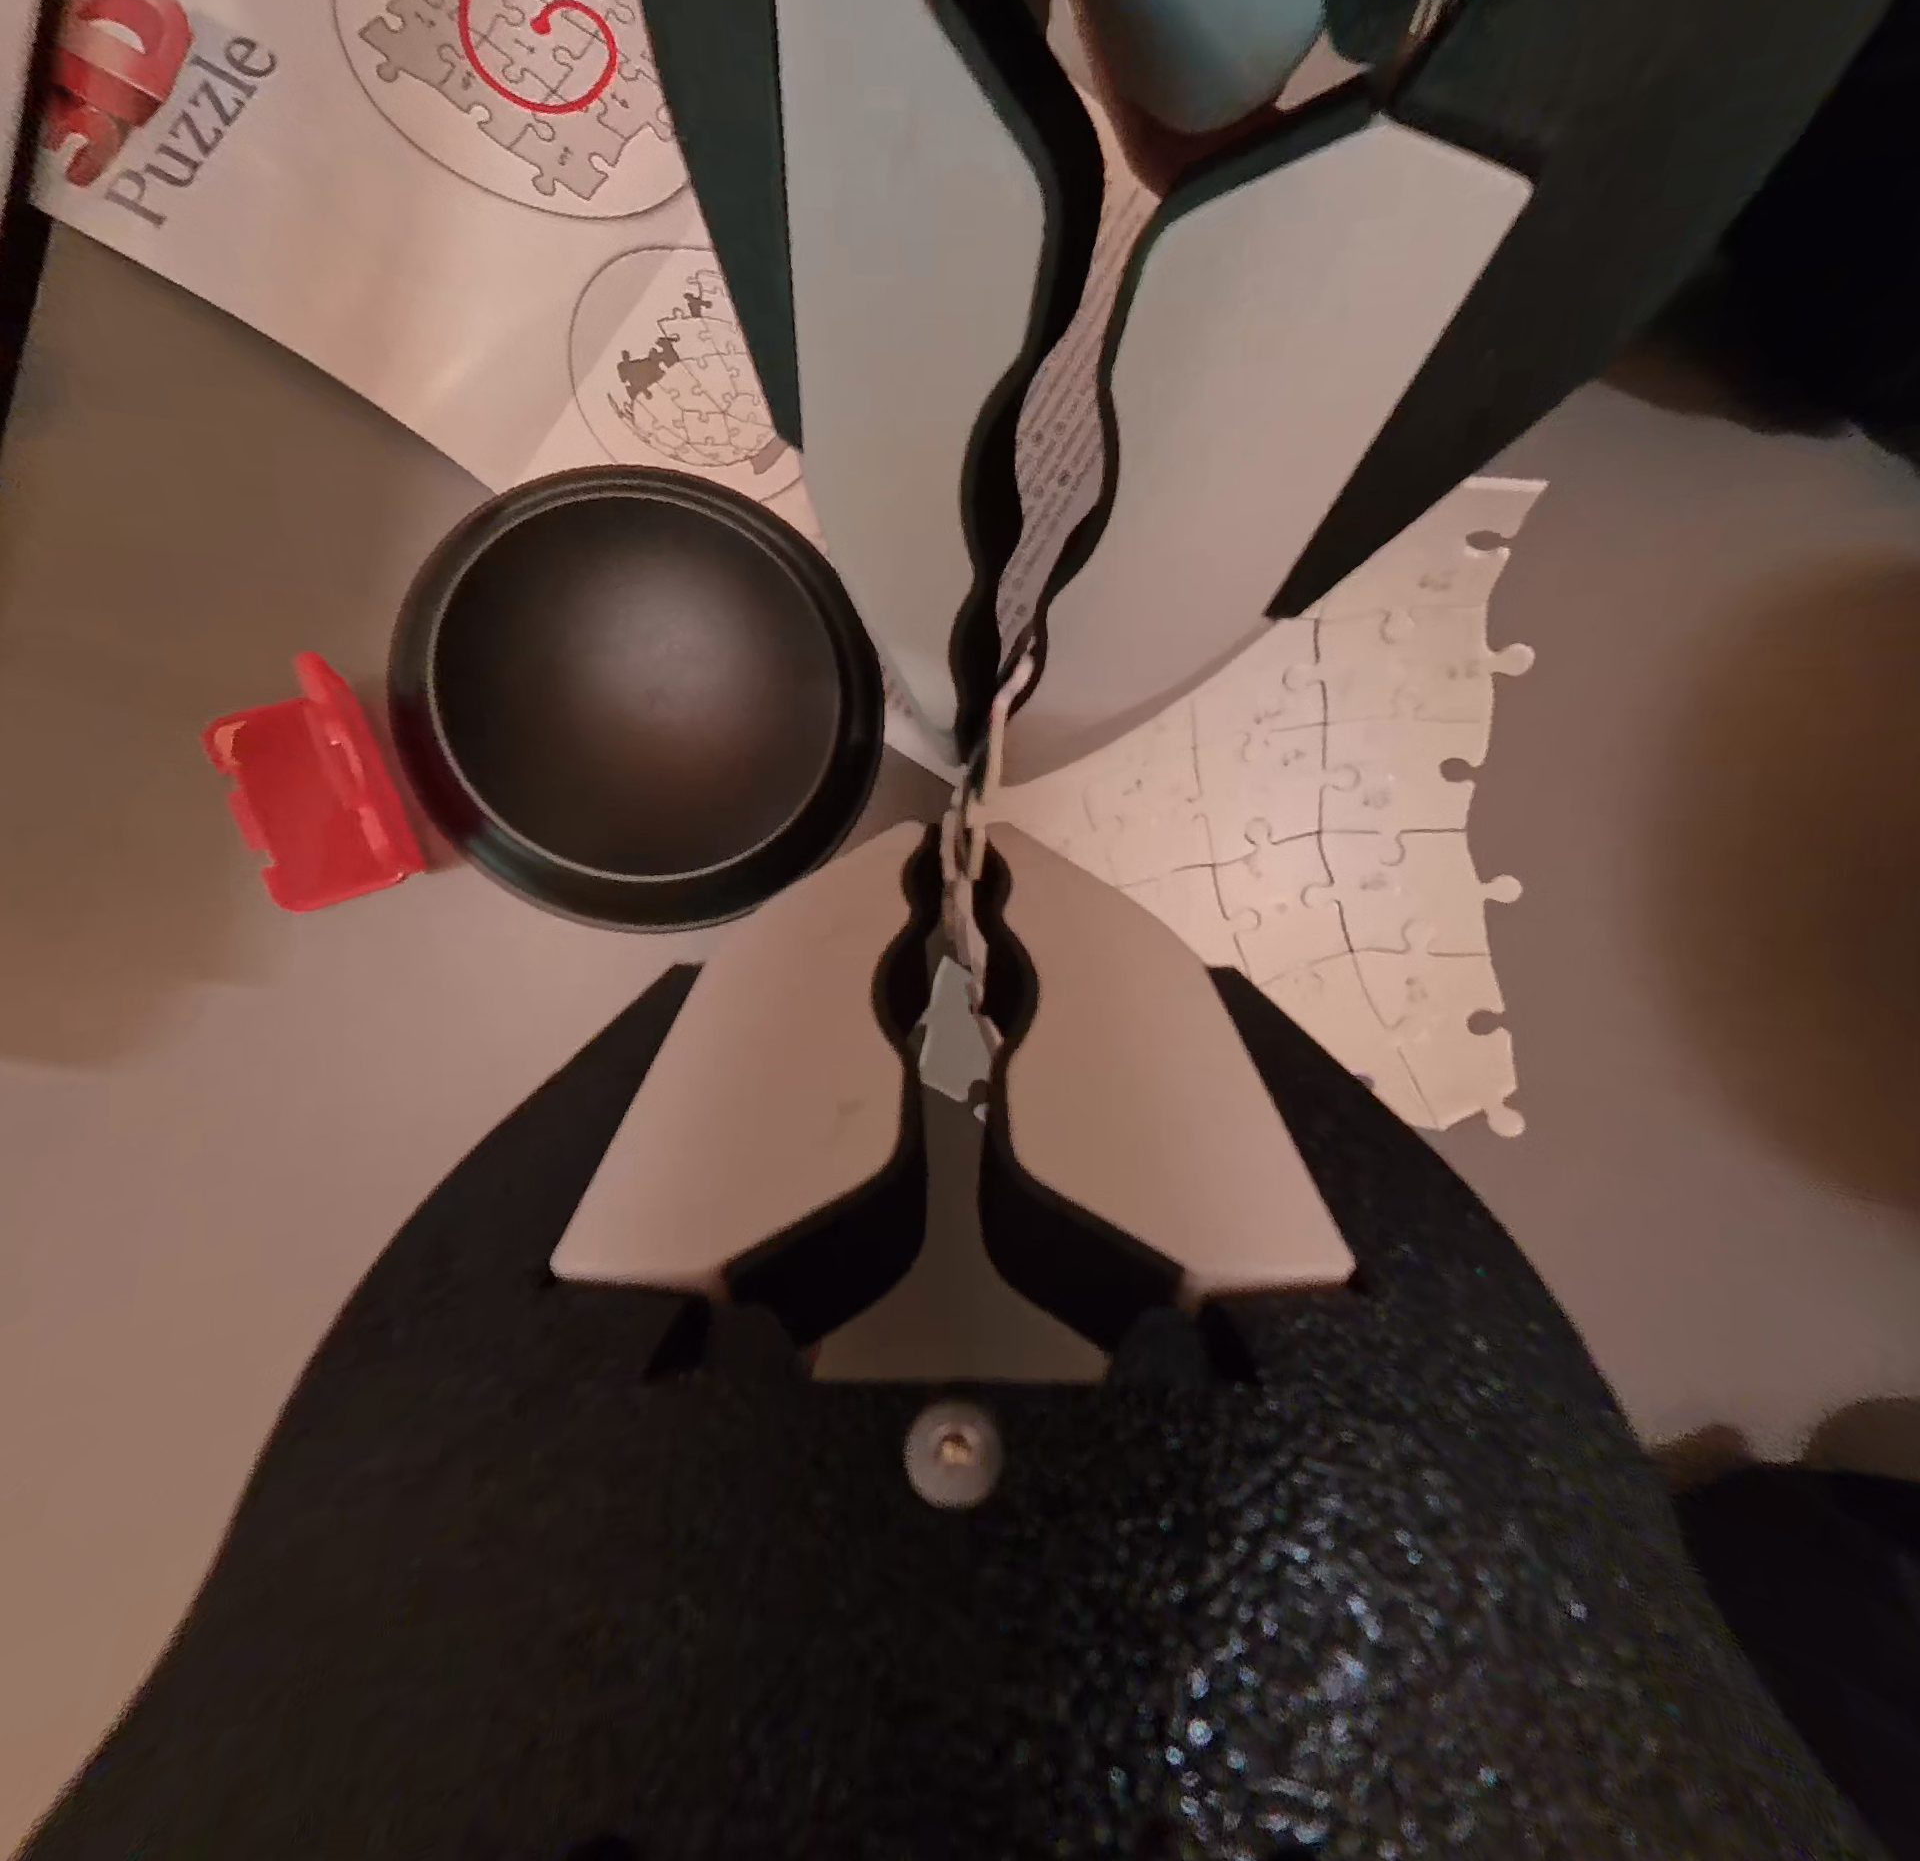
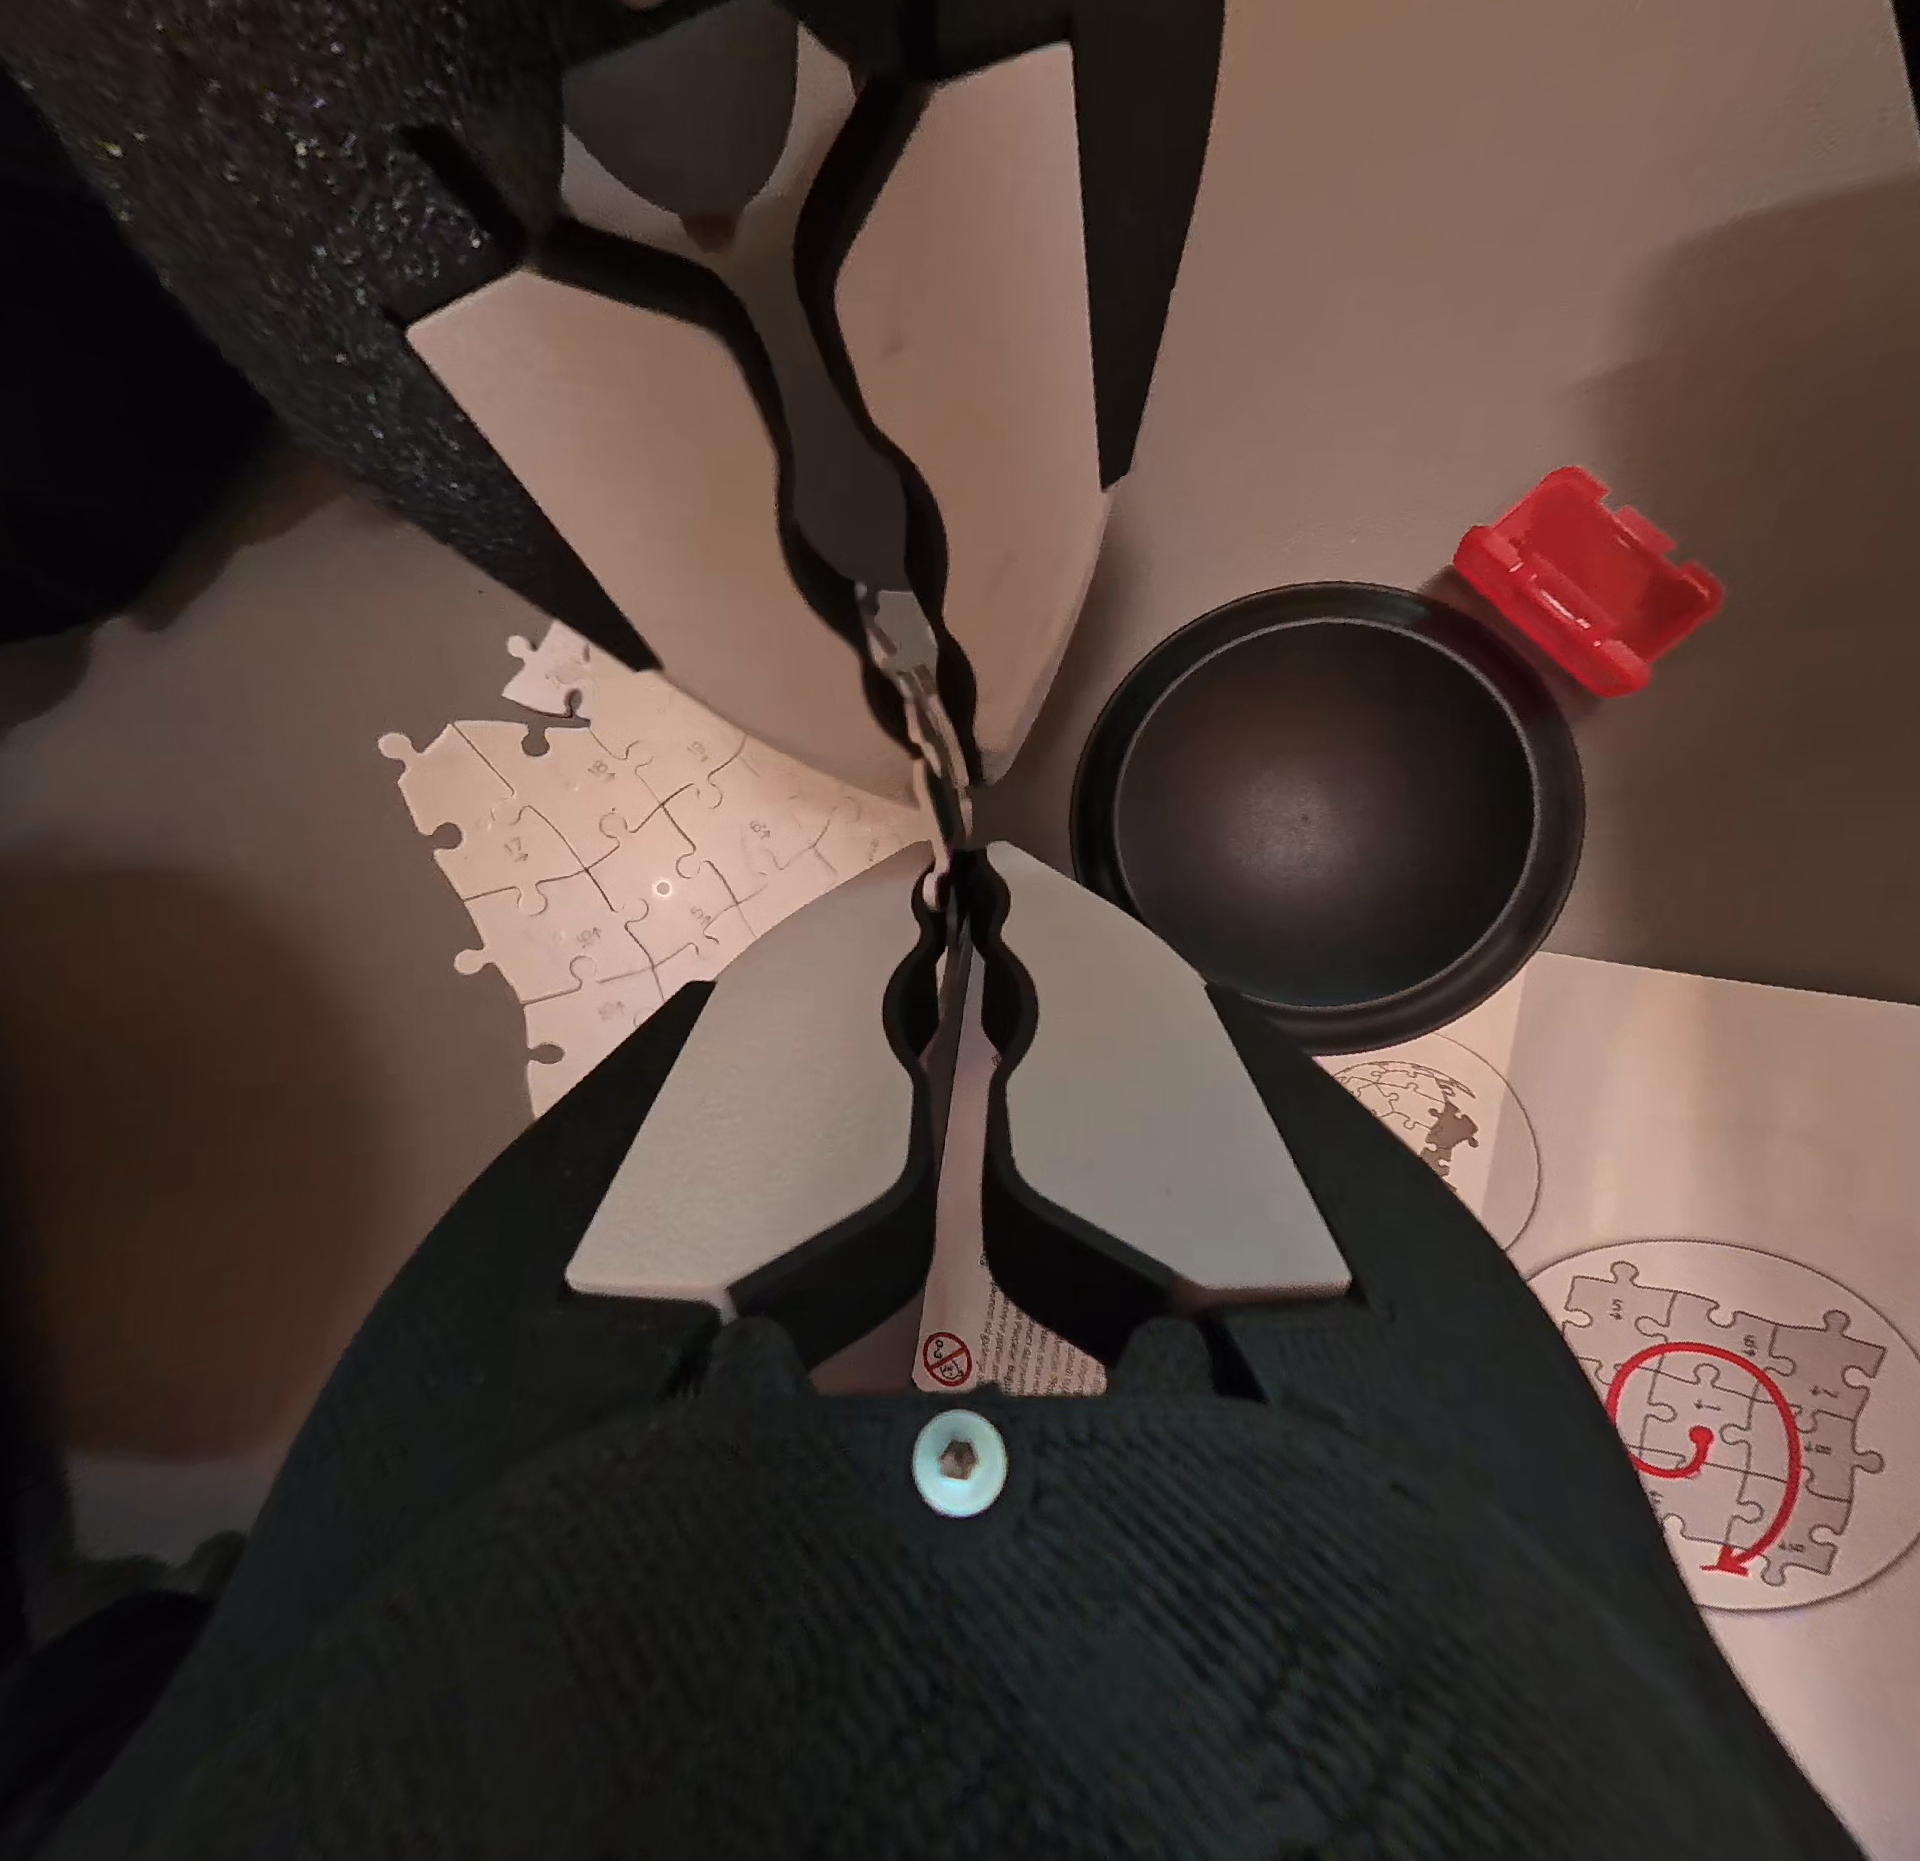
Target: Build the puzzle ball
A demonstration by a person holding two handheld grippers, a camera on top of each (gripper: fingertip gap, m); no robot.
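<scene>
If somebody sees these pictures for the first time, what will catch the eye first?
Two black grippers, left gripper and right gripper, meet tip to tip over the joined white puzzle pieces. Beside them stands a black round stand, and a red plastic part lies touching it.

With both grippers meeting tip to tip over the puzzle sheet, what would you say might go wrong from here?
1. Both grippers, left and right, pinch thin pieces edge-on; misalignment may bend a tab.
2. A slip could drop a piece onto the assembled sheet.
3. The black stand sits close by; a sideways swing might knock it.
</scene>
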